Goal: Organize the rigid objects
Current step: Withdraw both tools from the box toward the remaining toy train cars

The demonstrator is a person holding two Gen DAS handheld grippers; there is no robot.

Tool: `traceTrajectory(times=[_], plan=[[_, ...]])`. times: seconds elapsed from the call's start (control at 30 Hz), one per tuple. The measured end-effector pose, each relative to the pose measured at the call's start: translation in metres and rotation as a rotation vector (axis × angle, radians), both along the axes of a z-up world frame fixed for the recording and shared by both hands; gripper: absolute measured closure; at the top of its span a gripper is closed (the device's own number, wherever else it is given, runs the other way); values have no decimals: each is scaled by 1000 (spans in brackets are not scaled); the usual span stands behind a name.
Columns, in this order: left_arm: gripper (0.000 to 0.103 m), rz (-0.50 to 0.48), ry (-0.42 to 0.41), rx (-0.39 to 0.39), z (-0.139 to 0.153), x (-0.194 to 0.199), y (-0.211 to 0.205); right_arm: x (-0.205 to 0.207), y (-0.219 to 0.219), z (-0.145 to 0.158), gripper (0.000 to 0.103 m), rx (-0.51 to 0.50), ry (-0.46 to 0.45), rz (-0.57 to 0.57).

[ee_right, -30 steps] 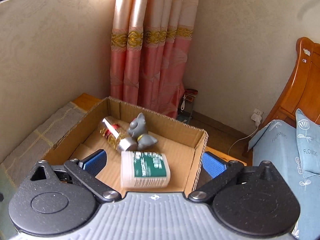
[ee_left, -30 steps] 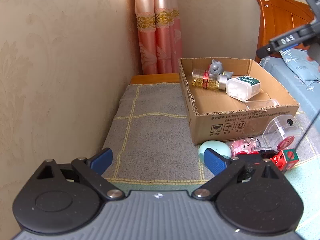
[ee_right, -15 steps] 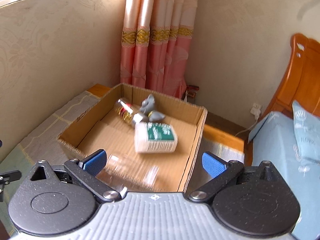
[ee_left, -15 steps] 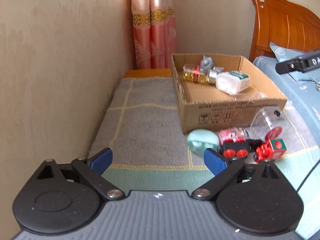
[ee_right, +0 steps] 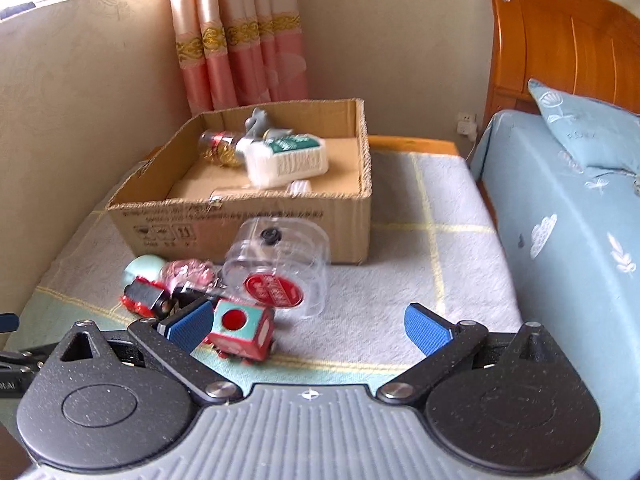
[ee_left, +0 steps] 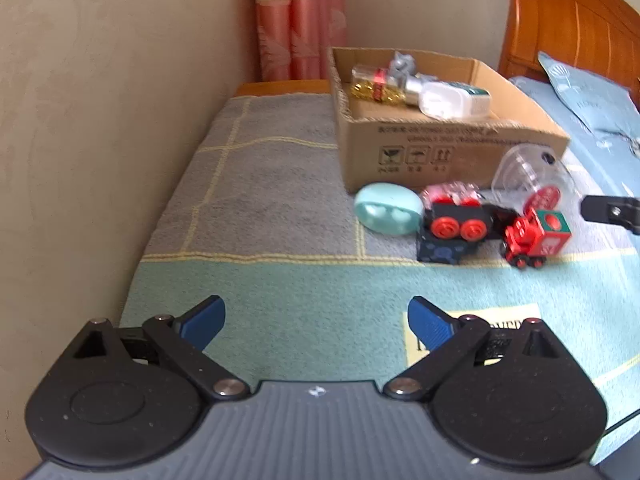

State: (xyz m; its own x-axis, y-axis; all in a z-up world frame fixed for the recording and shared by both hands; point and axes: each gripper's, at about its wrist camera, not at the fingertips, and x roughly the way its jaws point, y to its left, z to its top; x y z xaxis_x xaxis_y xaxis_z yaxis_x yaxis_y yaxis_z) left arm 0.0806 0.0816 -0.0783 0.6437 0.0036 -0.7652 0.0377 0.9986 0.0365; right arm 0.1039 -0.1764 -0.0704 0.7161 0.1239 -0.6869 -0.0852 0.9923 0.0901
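Blue-padded fingers of the left gripper (ee_left: 316, 322) stand spread wide over the teal band of a towel (ee_left: 280, 208), holding nothing, with the toys lying well ahead of it. The right gripper (ee_right: 308, 326) is likewise spread and empty, its left pad just in front of a red and teal toy block wagon (ee_right: 240, 330). Close behind that wagon lie a black toy engine with red wheels (ee_left: 456, 222), a pink toy (ee_left: 450, 192), a mint oval case (ee_left: 388, 208) and a clear plastic jar (ee_right: 280, 266) on its side with a red label, all clustered against the near wall of a cardboard box (ee_right: 240, 220). Inside the box rest a white bottle with a green label (ee_right: 288, 158), a gold-filled bottle (ee_left: 376, 84) and a grey figurine (ee_right: 258, 122). A pink curtain (ee_right: 240, 36) hangs behind the box, and a blue-covered bed (ee_right: 568, 208) stands to its right.
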Motion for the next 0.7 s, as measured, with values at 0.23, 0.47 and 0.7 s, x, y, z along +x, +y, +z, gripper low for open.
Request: traceTrajectory(times=[0.23, 0.47, 0.7], plan=[[5, -15, -1, -1, 1, -5, -6, 15, 10, -15, 0, -89, -3, 0], [5, -3, 4, 0, 0, -2, -4, -1, 6, -26, 0, -42, 29, 39], [5, -14, 9, 4, -1, -5, -4, -32, 14, -41, 0, -96, 114, 113]])
